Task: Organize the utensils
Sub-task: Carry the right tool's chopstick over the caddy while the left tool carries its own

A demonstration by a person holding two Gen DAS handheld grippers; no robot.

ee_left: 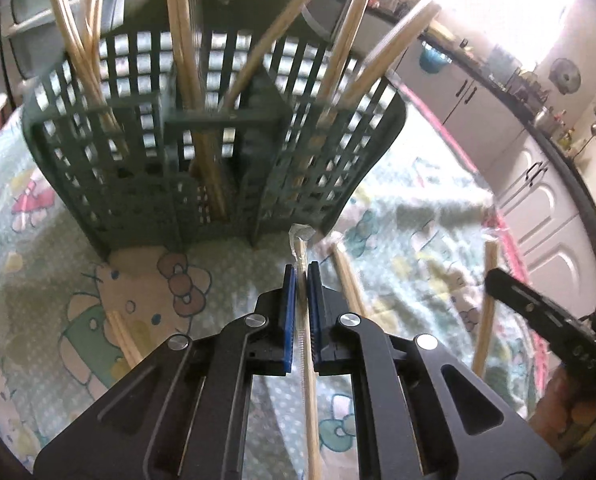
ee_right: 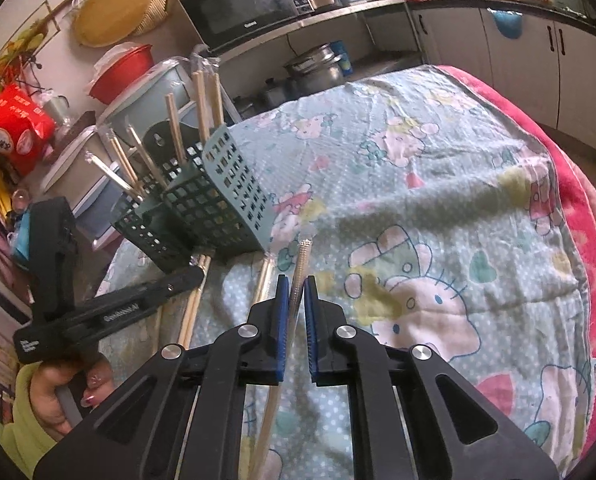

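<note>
A dark green slotted utensil basket (ee_left: 201, 152) stands on the cartoon-print cloth (ee_left: 145, 292), with several wooden chopsticks (ee_left: 185, 64) upright in it. My left gripper (ee_left: 301, 280) is shut on a plastic-wrapped chopstick pair (ee_left: 300, 248) just in front of the basket's base. More chopsticks (ee_left: 348, 280) lie on the cloth to its right. In the right wrist view the basket (ee_right: 213, 196) sits at left. My right gripper (ee_right: 295, 288) is shut on a wrapped chopstick pair (ee_right: 302, 256) above the cloth. The left gripper's finger (ee_right: 137, 304) shows at the lower left.
Loose chopsticks (ee_right: 195, 300) lie on the cloth by the basket. A pink blanket edge (ee_right: 578, 184) borders the cloth on the right. Behind stand a microwave (ee_right: 245, 4), pots (ee_right: 318, 68), a red bowl (ee_right: 121, 72) and white cabinets (ee_left: 538, 184).
</note>
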